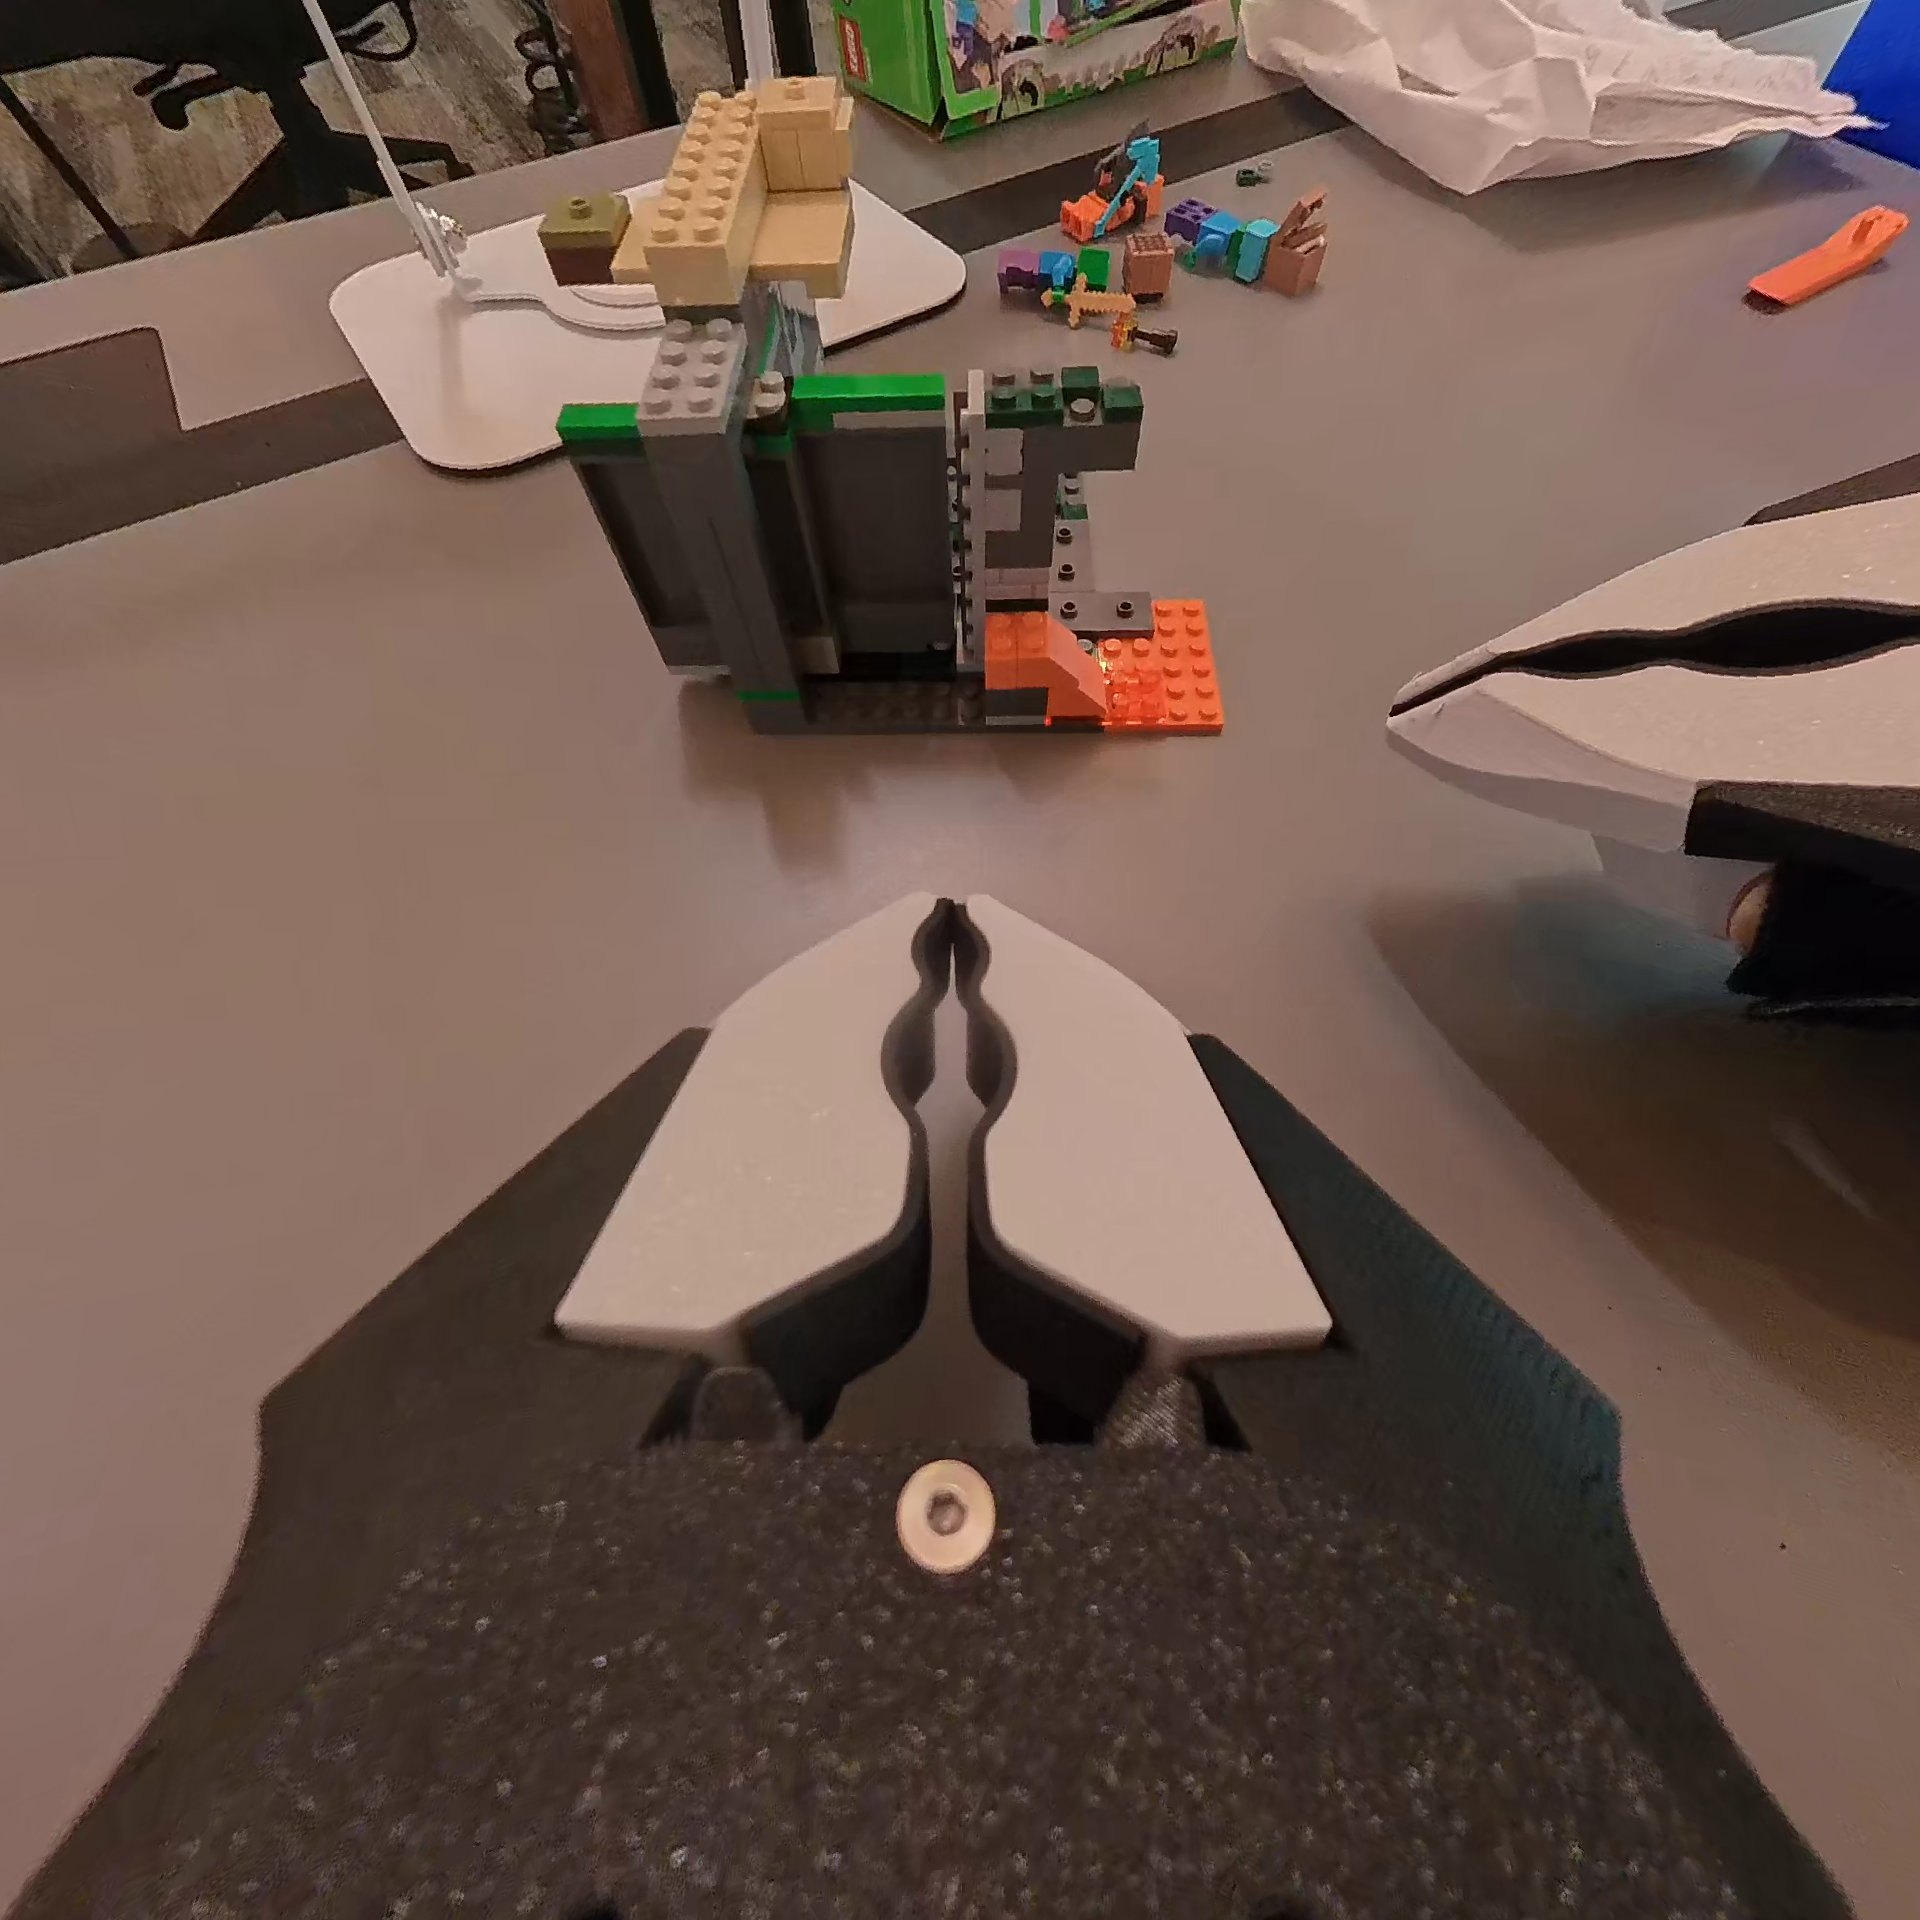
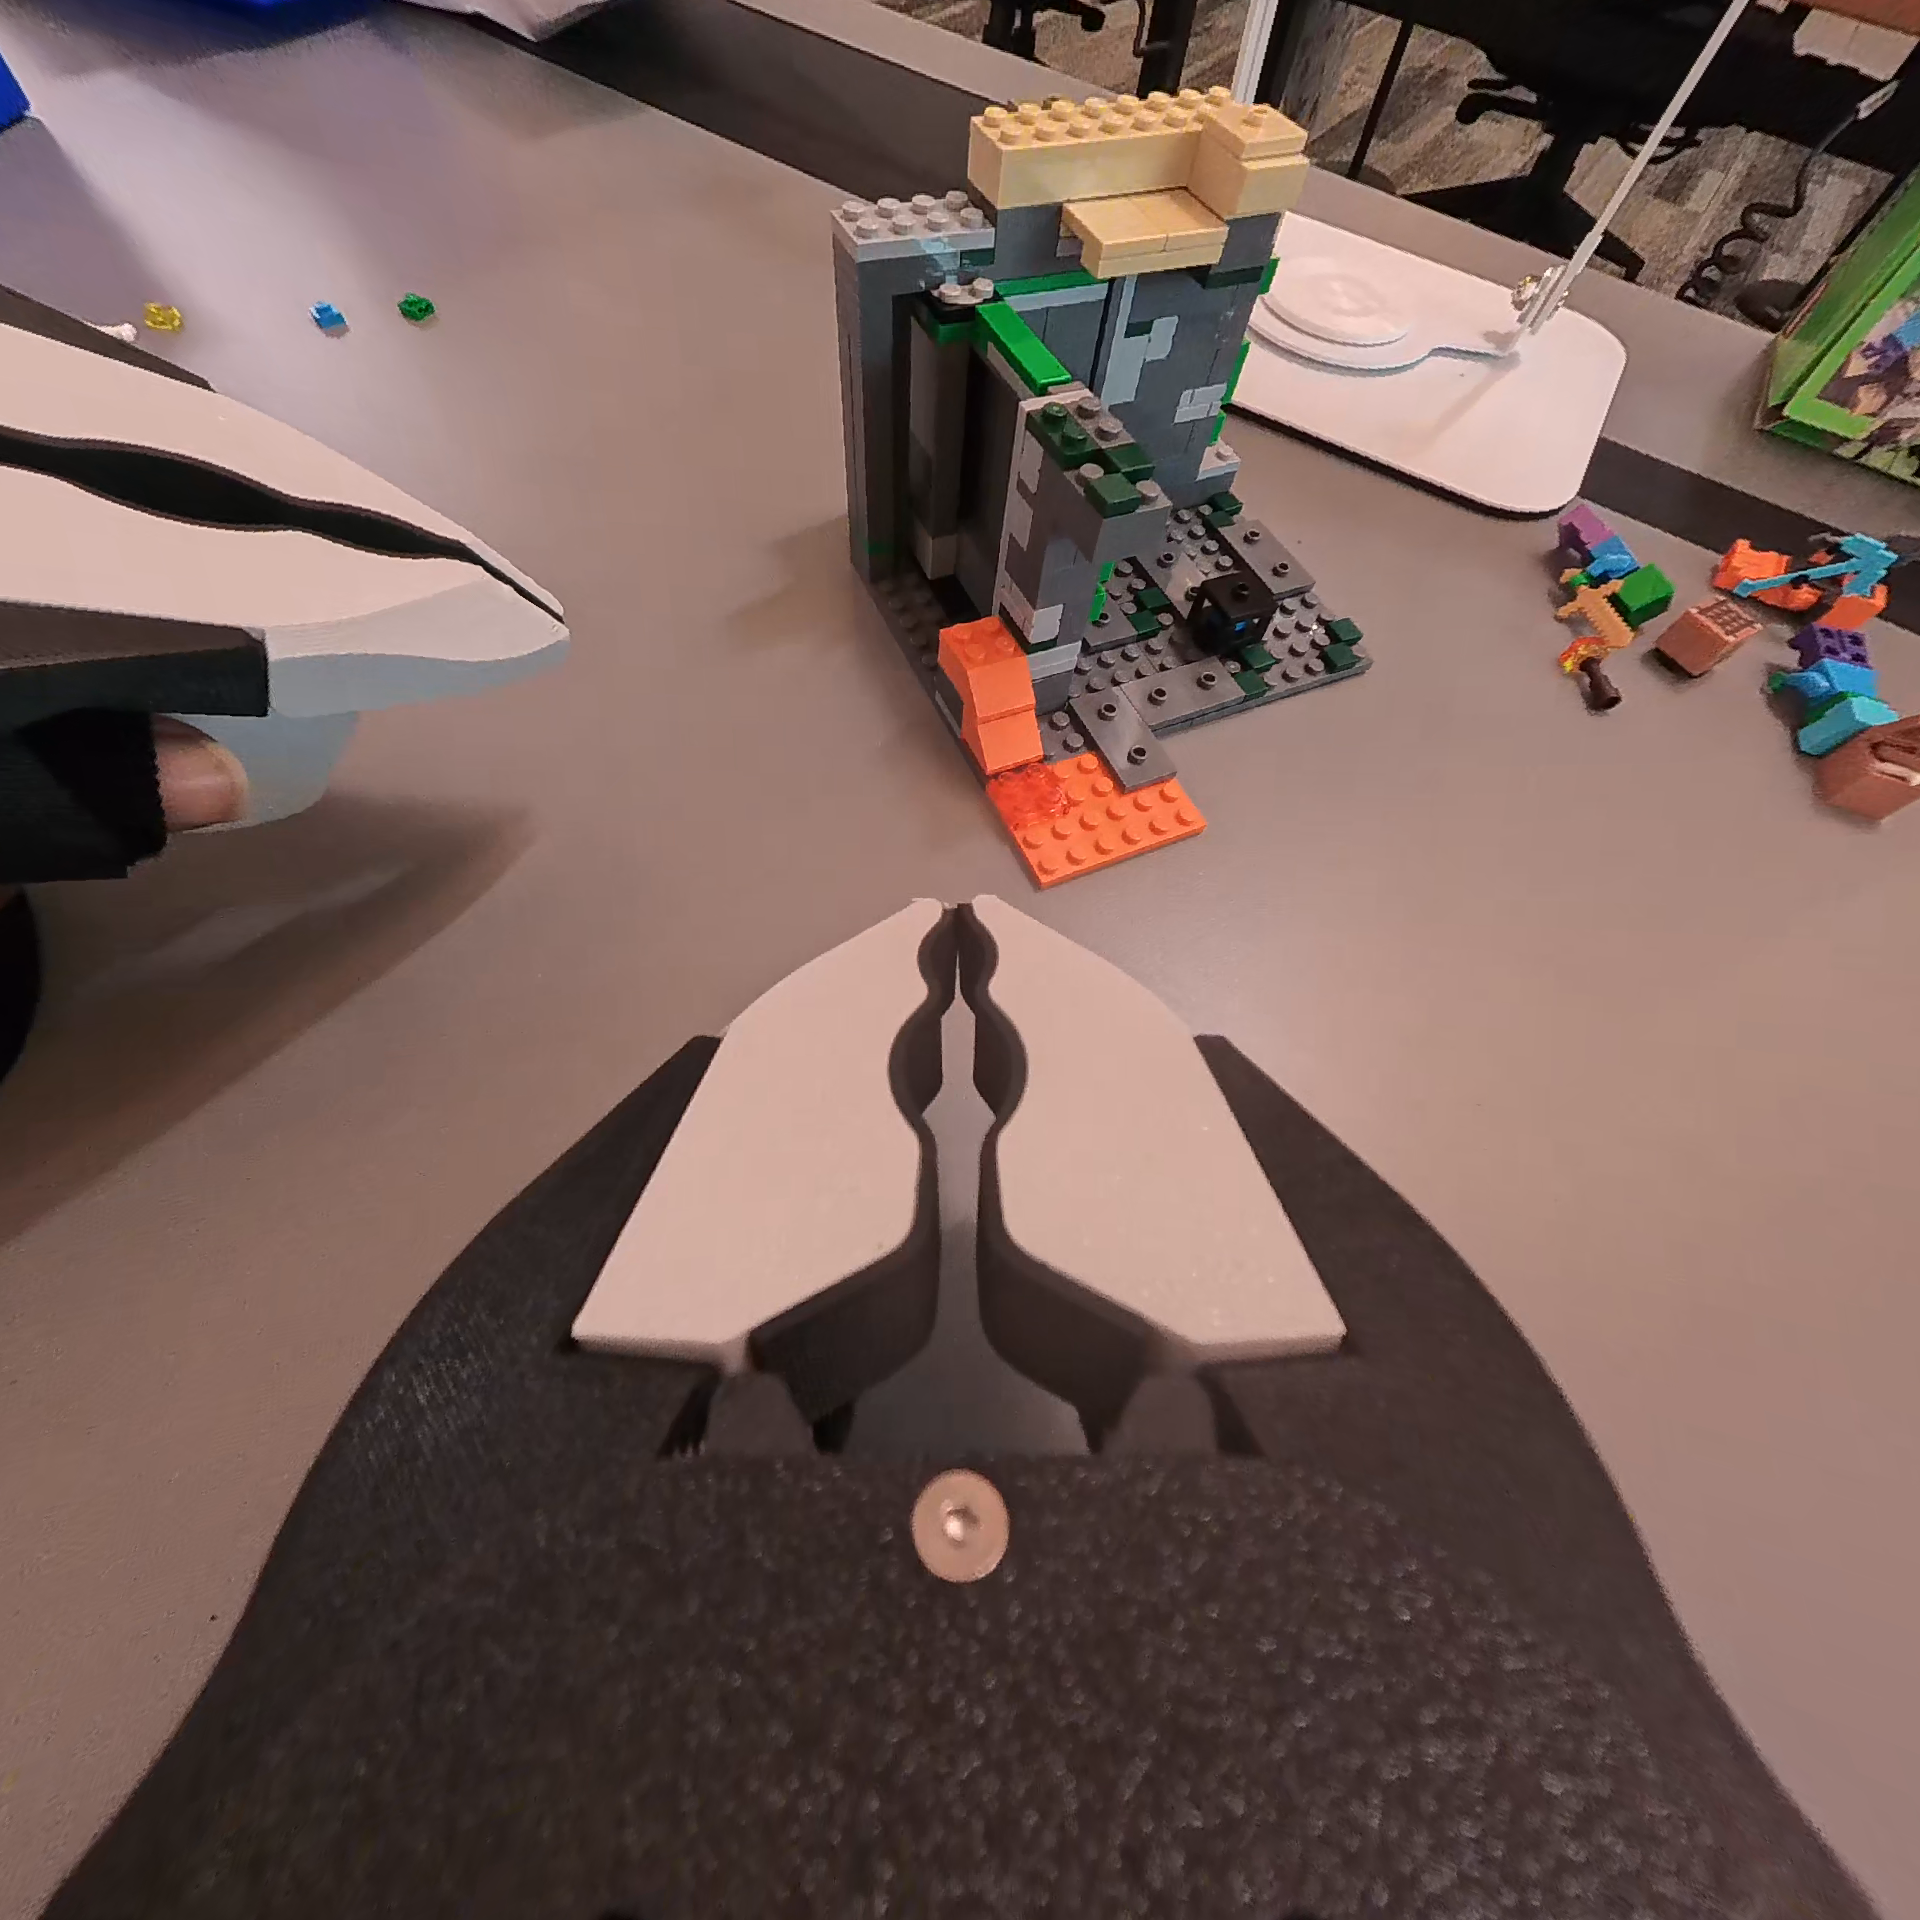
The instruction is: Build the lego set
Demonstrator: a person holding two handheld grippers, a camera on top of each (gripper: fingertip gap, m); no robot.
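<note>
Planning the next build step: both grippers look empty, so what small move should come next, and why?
Probably open the right gripper and reach toward the loose pieces: both jaws are shut on nothing, and that pile lies on its side of the model.

Two hand-held grippers show: the left hand-held gripper (image 1: pixel 951 912) and the right hand-held gripper (image 2: pixel 956 912), each with two grey fingers. One table (image 1: pixel 312 831) carries one brick build (image 2: pixel 1070 468), one white stand base (image 2: pixel 1455 384), one green box (image 1: pixel 1039 52), one orange separator tool (image 1: pixel 1829 255) and one crumpled paper sheet (image 1: pixel 1507 73). At ten o'clock in the right wrist view lie three tiny studs (image 2: pixel 327 315), yellow, blue and green, while the loose pile (image 2: pixel 1745 634) at three o'clock holds perhaps a dozen pieces, too jumbled to count.
</note>
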